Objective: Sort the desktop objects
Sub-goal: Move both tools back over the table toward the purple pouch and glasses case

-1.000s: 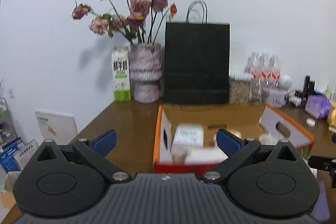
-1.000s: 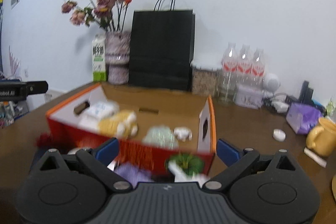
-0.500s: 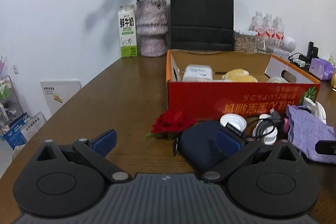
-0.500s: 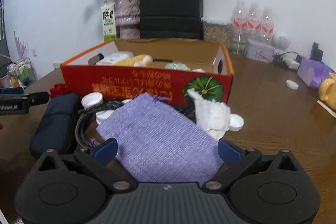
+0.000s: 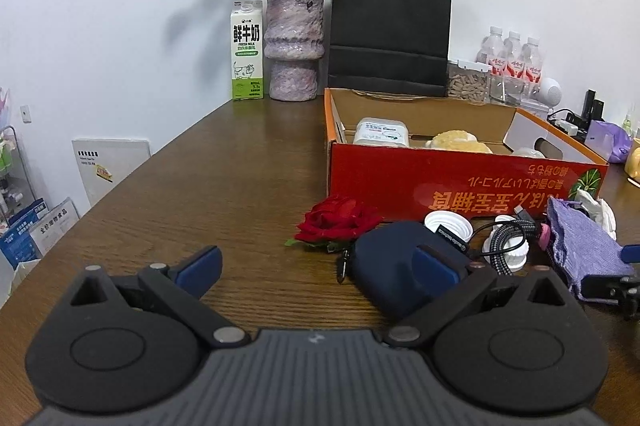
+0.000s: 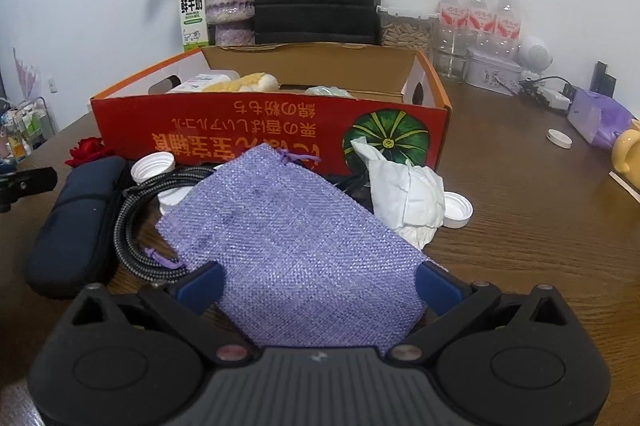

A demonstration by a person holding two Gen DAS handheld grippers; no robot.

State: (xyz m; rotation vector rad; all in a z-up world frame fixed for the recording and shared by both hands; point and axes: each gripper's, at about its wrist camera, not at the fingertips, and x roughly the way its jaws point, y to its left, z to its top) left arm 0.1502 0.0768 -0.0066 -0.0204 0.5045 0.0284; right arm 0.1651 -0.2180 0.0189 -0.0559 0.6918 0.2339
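Two grippers in view, both with fingers spread and pinching nothing. Left gripper point(image 5: 316, 266): left finger over bare brown worktop point(image 5: 224, 186), right finger over the near end of a navy pouch point(image 5: 394, 268). Just beyond lies a red rose head point(image 5: 340, 222), touching the pouch's far left edge. Right of the pouch: white caps point(image 5: 448, 222) and a coiled black braided cable point(image 5: 508, 242).

Right gripper point(image 6: 318, 284): blue-tipped fingers stand either side of the near end of a purple mesh drawstring bag point(image 6: 288, 226), which lies flat on the worktop; contact with the fingers cannot be told. Right of the bag, a crumpled white tissue point(image 6: 404, 194) and one white cap point(image 6: 456, 210) touching it.

Behind all of this stands an open red-orange carton point(image 6: 260, 130); its front shows upside-down orange East Asian characters and a green pumpkin picture. Inside: a white labelled pack point(image 5: 382, 132) and a yellow plush item point(image 5: 456, 142).

Far left by the wall: milk carton point(image 5: 247, 54) printed "鲜牛奶", "FRESH MILK", "3.3"; beside it a mottled vase point(image 5: 294, 46) of dried roses, then a black paper bag point(image 5: 390, 30). Far right: three red-labelled water bottles point(image 6: 478, 22), text unreadable.
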